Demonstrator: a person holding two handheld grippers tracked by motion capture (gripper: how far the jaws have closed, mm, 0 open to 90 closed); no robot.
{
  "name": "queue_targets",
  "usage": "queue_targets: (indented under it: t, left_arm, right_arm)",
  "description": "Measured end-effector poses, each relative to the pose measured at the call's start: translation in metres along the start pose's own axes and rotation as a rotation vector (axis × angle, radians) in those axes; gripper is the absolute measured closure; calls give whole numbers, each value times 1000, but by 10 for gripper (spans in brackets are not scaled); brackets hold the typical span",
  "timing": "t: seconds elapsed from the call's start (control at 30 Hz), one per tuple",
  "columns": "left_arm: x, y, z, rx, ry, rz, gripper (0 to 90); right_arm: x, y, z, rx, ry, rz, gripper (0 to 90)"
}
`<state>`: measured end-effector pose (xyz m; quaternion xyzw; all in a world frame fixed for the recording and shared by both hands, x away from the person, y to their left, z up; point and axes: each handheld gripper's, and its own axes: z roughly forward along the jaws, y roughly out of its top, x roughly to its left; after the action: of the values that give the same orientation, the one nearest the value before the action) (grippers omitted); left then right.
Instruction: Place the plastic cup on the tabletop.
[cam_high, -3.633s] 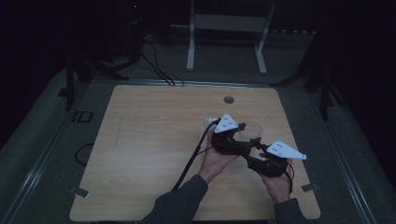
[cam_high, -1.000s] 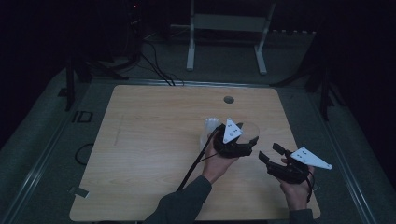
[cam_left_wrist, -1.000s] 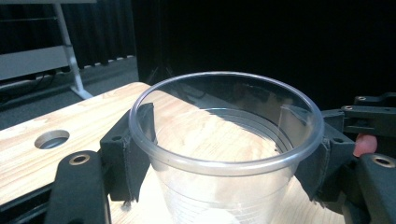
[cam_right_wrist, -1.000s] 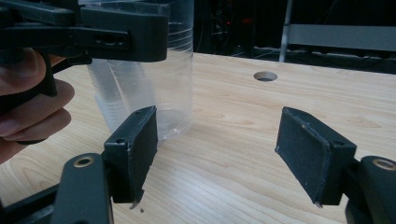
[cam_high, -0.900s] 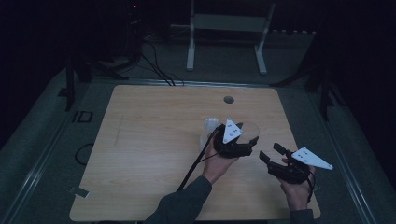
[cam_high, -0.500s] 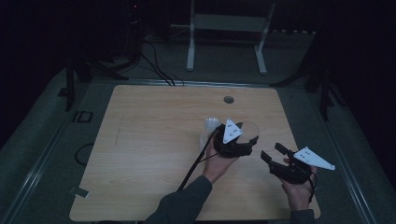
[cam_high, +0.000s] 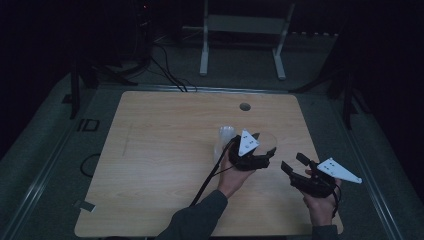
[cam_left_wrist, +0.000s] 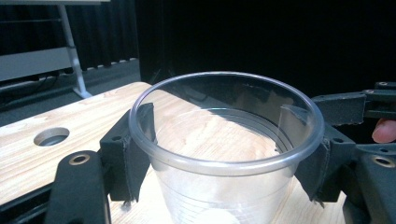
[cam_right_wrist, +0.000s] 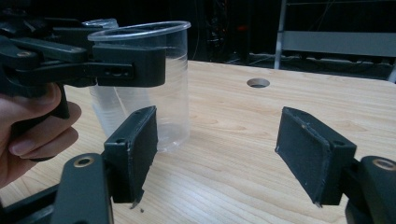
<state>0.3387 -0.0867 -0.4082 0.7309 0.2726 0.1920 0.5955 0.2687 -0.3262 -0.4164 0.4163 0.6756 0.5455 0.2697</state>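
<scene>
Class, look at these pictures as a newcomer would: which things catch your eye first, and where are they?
First, the clear plastic cup, standing on the wooden table right of its middle, clamped under its rim by the left tongs. Next, the right tongs, open and empty, near the table's right edge. A stack of cups stands just behind.

Clear plastic cup (cam_left_wrist: 224, 154), upright on table

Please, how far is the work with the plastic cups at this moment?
Done: the left gripper is shut on a clear cup standing on the table. In hand: that grip. Left: the right gripper waits open and empty; a stack of cups stands behind, purpose unclear.
</scene>
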Motion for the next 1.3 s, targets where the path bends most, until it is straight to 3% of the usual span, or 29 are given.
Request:
queue_targets:
  t: [1.3]
  left_arm:
    - [-7,-28,13,8,1,11,285]
  right_arm:
    - [-6,1,-8,-33,-19,23,291]
